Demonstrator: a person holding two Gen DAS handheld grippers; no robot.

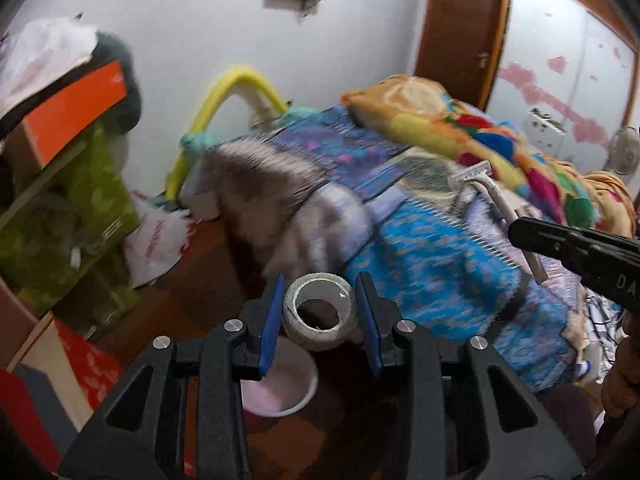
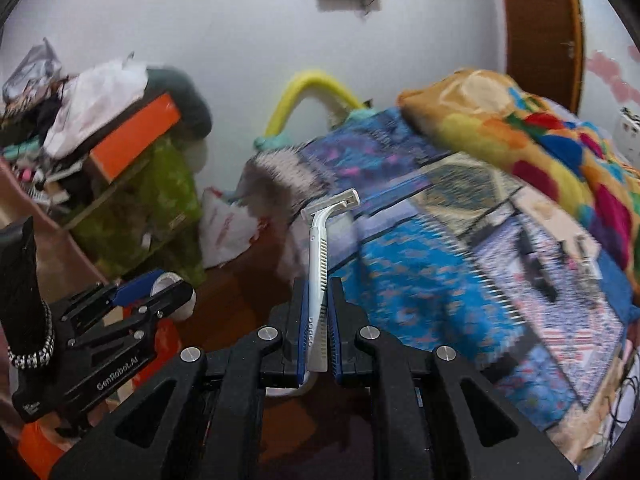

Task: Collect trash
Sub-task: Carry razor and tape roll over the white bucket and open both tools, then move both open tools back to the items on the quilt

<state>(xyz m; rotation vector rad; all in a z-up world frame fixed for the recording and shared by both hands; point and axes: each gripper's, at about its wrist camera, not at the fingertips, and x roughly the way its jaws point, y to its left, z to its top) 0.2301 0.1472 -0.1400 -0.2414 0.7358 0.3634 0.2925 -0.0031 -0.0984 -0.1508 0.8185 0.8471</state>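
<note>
We see the left hand-held gripper clamped on a roll of tape, its blue pads pressing the roll from both sides. The roll sits right between the fingertips, its open core facing the left wrist camera, and it hangs in the air above a white bowl-like container that shows just below it on the brown floor.

The right hand-held gripper is closed tight on a disposable razor. We see the white handle pinched between the two blue pads, running straight up out of the jaws, with the blade head at the far end, tilted to the right. In the left wrist view the same razor sticks out of the right hand-held gripper at the right edge, well apart from the tape roll.

From the right wrist camera we find the left hand-held gripper low on the left, with the tape roll still between its tips.

Beyond both tools lies a bed with a blue patterned sheet and a bright multicoloured blanket. To the left stands a cluttered shelf with an orange box. The background is blurred.
</note>
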